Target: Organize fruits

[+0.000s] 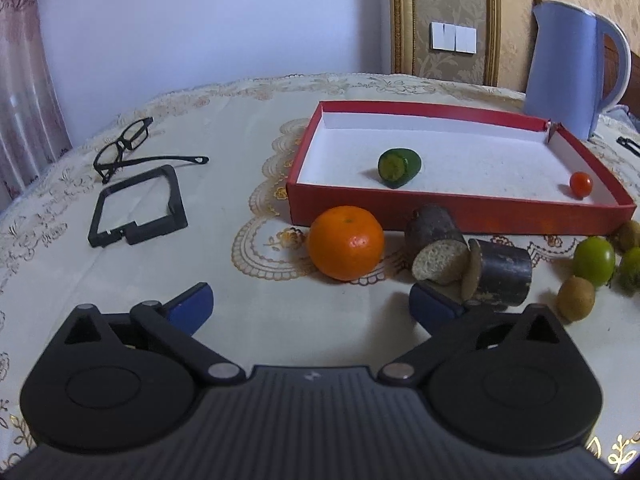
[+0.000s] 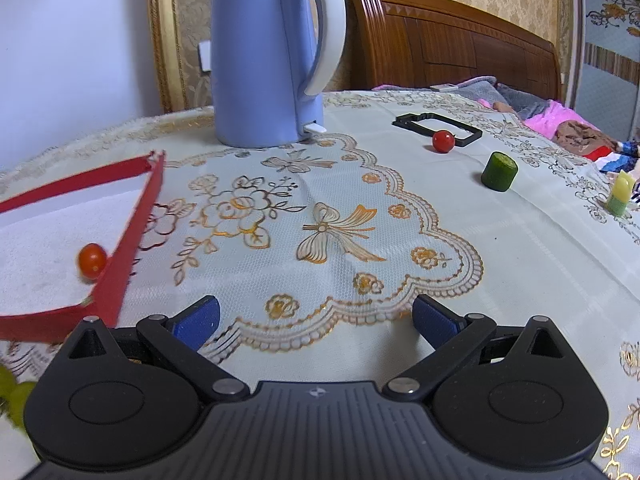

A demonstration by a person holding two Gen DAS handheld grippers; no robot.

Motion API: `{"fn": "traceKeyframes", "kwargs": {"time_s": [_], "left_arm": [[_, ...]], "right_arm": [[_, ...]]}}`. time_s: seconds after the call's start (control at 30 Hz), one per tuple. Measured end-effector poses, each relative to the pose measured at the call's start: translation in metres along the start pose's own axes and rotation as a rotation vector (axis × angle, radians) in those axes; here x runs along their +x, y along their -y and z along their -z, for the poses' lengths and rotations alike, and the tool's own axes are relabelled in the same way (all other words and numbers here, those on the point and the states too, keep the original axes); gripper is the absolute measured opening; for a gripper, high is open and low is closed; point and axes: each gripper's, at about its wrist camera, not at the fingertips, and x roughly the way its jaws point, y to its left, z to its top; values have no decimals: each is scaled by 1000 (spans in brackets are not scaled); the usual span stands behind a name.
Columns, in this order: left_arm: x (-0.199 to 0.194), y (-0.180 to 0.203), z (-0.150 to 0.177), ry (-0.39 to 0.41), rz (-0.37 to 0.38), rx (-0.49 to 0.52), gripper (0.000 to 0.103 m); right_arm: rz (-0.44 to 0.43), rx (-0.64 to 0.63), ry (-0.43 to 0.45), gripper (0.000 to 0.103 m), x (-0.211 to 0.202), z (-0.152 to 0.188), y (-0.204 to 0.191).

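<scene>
Table: embroidered cream cloth (image 2: pixel 320 216), blue kettle (image 2: pixel 264 52) at back
Room: wooden headboard (image 2: pixel 452 36) behind
Fruit: orange (image 1: pixel 346 242) before red tray (image 1: pixel 460 212); cherry tomato (image 1: pixel 581 184) inside
Left gripper (image 1: pixel 312 306): fingers spread, empty
Right gripper (image 2: pixel 316 318): fingers spread, empty

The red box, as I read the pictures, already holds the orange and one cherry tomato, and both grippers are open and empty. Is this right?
Not quite. The orange lies on the tablecloth in front of the red box; inside are a green cucumber piece and the cherry tomato, as the left wrist view shows. Left gripper and right gripper are open and empty.
</scene>
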Motion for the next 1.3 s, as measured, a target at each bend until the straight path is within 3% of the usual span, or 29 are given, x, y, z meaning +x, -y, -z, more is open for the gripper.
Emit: {"fn": "traceKeyframes", "kwargs": {"time_s": [0.2,0.4,0.5,0.57,0.63,0.73,0.83,1.07,1.13,1.3], "left_arm": [[3,-7,0,-17,34,-41,103],[4,-8,0,-18,37,-46,103],[4,-9,0,-18,37,-46,103],[3,-8,0,-18,37,-45,103],[3,-8,0,-18,37,-45,103],[3,-8,0,-18,37,-45,103],[3,-8,0,-18,37,-45,103],[4,-8,0,-18,37,-45,103],[3,-8,0,-18,38,-45,103],[3,-8,0,-18,38,-45,103]], "right_arm": [[-197,-66,52,103,-49,25,5],[-301,-194,157,102,-96,40,-9],[-320,-285,167,100,-105,46,-24],[-316,-345,178,76,-106,51,-34],[-324,-391,148,66,-101,54,-43],[-345,-420,129,64,-94,57,-51],[-354,-443,121,48,-90,59,-58],[-382,-487,91,32,-79,58,-68],[-353,-492,88,27,-78,59,-70],[-356,-484,91,27,-78,58,-68]]}}
